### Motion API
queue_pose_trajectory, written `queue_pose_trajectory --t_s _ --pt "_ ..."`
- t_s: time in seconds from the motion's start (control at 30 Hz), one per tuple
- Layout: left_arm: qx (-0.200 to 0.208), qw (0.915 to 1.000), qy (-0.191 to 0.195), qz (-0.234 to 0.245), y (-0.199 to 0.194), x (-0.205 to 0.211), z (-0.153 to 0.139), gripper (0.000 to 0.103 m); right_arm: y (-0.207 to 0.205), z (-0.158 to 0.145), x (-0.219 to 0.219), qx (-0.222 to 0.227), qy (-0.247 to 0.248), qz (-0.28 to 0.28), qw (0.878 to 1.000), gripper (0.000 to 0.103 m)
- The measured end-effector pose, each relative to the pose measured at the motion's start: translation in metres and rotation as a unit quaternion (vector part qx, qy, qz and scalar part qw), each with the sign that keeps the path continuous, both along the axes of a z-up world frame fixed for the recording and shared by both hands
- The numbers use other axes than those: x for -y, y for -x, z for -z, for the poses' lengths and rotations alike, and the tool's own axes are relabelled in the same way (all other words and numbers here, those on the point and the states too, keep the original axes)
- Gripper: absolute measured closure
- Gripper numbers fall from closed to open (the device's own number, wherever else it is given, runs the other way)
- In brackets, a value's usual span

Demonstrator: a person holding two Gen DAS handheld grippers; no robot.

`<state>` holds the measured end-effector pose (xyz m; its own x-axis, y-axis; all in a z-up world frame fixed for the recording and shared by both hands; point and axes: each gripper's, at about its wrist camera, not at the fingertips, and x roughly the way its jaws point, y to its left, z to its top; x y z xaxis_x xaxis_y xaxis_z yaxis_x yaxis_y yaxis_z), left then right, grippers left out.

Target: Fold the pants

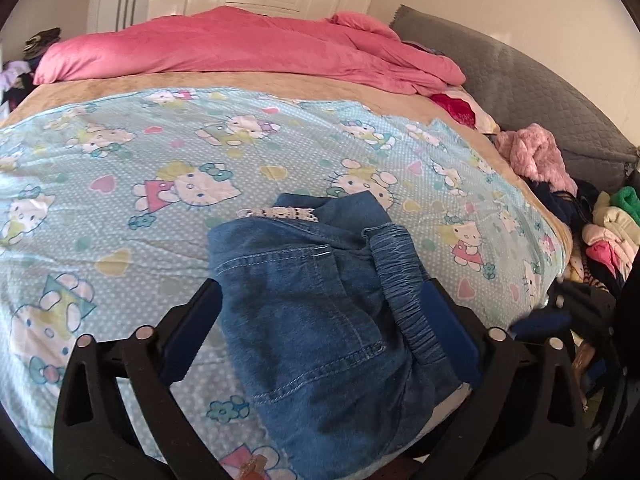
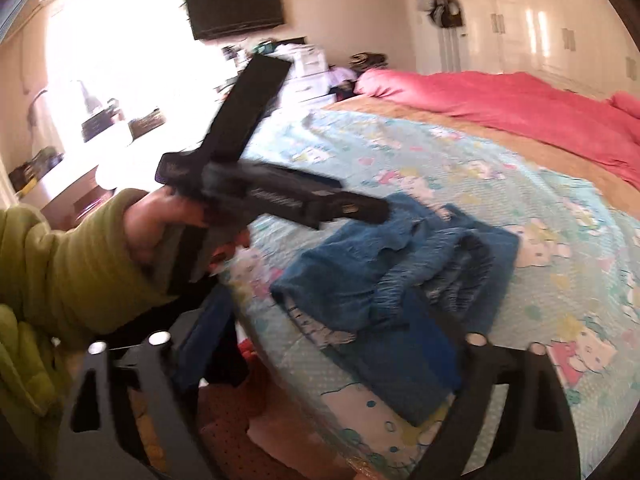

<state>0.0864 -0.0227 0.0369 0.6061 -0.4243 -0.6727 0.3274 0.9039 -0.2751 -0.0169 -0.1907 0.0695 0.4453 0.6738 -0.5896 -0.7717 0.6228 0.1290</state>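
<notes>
My left gripper (image 1: 320, 320) wide, nothing pinched; pants (image 1: 320, 304) lie between fingers. My right gripper (image 2: 320, 356) wide too, empty, hanging above pants' near end. Pants in folded bundle near bed's (image 1: 120, 152) front edge. Risk: waistband end sits loose, fold could spring open; finger snagging denim would drag bundle off edge.

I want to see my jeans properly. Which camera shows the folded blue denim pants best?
The left wrist view. There the folded blue denim pants lie sharp and close on the cartoon-cat bedsheet, with stitching, pocket and gathered waistband clear. The right wrist view shows the pants too, but blurred and partly hidden behind a gripper finger.
</notes>
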Motion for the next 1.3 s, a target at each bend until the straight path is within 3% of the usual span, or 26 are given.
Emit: queue_pose_trajectory --t_s 0.37,0.57,0.73,0.87,1.1,1.3 --pt "0.010 0.9994 0.009 -0.032 0.021 -0.022 -0.010 0.010 -0.019 -0.012 0.030 -0.005 -0.033 0.105 0.994 0.014" --pt "0.006 0.9980 0.019 -0.061 0.019 -0.040 -0.008 0.010 -0.046 -0.011 0.062 -0.035 -0.047 0.210 0.976 0.014" --pt "-0.013 0.9976 0.027 -0.062 0.013 -0.042 0.005 0.010 -0.065 -0.003 0.078 -0.062 -0.050 0.256 0.963 0.014" --pt "-0.030 0.9970 0.037 -0.061 0.010 -0.041 0.016 0.010 -0.078 0.007 0.074 -0.078 -0.025 0.263 0.961 0.014" --pt "-0.072 0.9947 0.057 -0.047 0.002 -0.034 0.041 0.010 -0.100 0.035 0.059 -0.121 0.012 0.251 0.960 0.032" --pt "-0.105 0.9904 0.078 -0.046 -0.008 -0.031 0.059 0.010 -0.115 0.055 0.054 -0.157 0.022 0.249 0.955 0.037"
